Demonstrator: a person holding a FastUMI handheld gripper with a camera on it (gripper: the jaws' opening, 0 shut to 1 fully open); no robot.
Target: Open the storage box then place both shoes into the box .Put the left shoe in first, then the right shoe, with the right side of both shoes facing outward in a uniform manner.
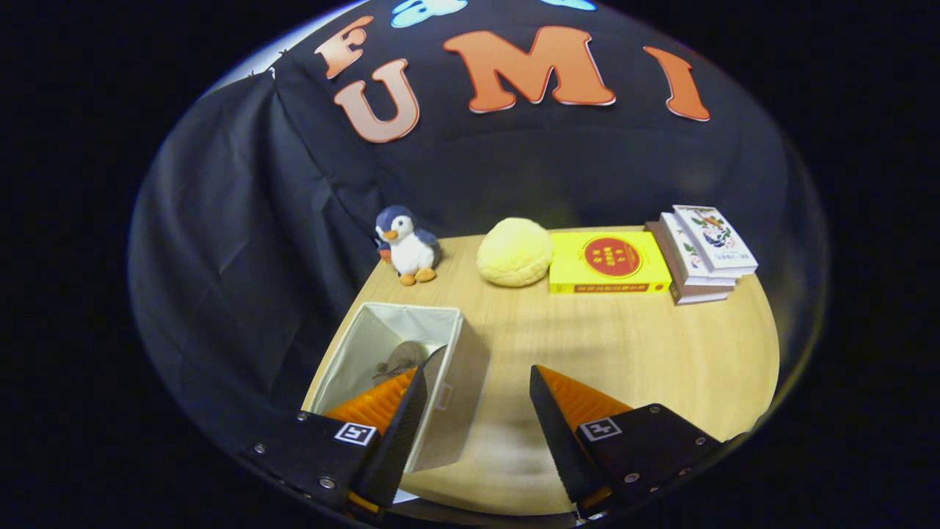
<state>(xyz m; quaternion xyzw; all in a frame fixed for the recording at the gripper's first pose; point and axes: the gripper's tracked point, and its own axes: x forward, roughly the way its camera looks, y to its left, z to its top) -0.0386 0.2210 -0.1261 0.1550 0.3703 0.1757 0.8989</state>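
Observation:
An open fabric storage box [459, 353], pale cloth with a light lining, stands on the wooden table near its left edge. Inside it lies a grey shoe [404, 358], partly hidden by the left finger [396, 400]. My gripper [477, 382] hovers above the table with its jaws wide apart and nothing between them. The left finger overlaps the box's opening; the right finger [565, 411] is over bare table to the right of the box. I cannot tell whether a second shoe is in the box.
Along the back of the round table [646, 345] stand a plush penguin [406, 246], a yellow round cushion [515, 252], a yellow flat box [609, 263] and a stack of books [701, 253]. Black cloth walls close in behind and to the left.

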